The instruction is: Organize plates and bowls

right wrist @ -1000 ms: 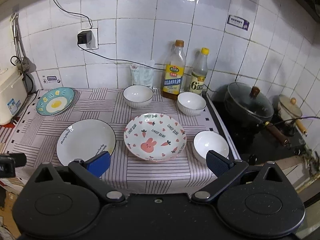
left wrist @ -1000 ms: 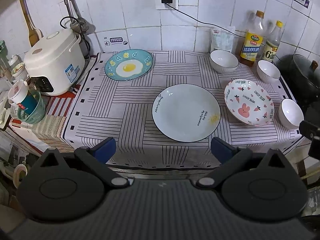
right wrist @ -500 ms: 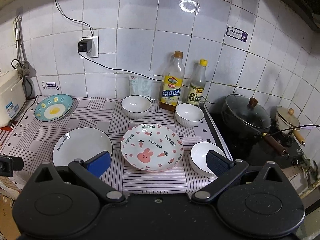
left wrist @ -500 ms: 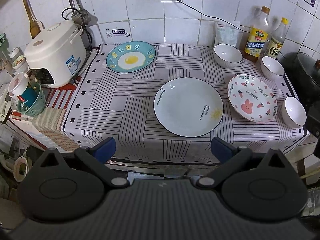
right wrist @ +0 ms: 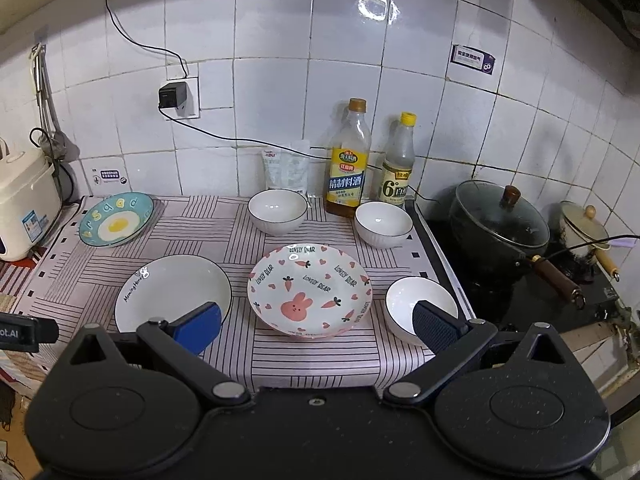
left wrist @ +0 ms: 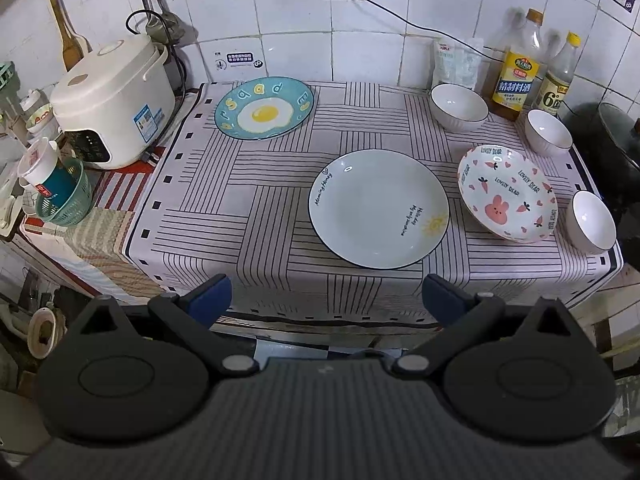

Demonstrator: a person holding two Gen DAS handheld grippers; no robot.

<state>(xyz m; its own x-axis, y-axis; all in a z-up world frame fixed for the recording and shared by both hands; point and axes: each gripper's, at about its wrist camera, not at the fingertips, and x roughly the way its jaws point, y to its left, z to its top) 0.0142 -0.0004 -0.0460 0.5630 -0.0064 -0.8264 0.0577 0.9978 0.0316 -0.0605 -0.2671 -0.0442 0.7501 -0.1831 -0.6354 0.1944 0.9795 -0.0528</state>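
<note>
Fingers of both grippers stand spread wide and hold nothing: the left gripper (left wrist: 326,298) hangs off the front edge of the striped cloth (left wrist: 248,200), and the right gripper (right wrist: 318,326) hovers low over the near right part of it. Just ahead of the right gripper lies the bunny plate (right wrist: 310,290), with the white plate (right wrist: 172,292) beside it to the left and a small white bowl (right wrist: 416,308) beside it to the right, partly behind one blue pad. Two more bowls, the back middle bowl (right wrist: 277,210) and the back right bowl (right wrist: 383,223), sit near the bottles (right wrist: 348,160), and the egg plate (left wrist: 264,106) lies apart at the far left, by the rice cooker (left wrist: 112,104).

Nothing is stacked yet, so the step in hand is likely a first pick. A plate lying flat offers only its rim: come in low, slide one finger under the edge, and pinch the lip squarely. Glazed ware may slip, so lift level and slowly. Bowls nest best when taken by the wall and lowered straight down.
</note>
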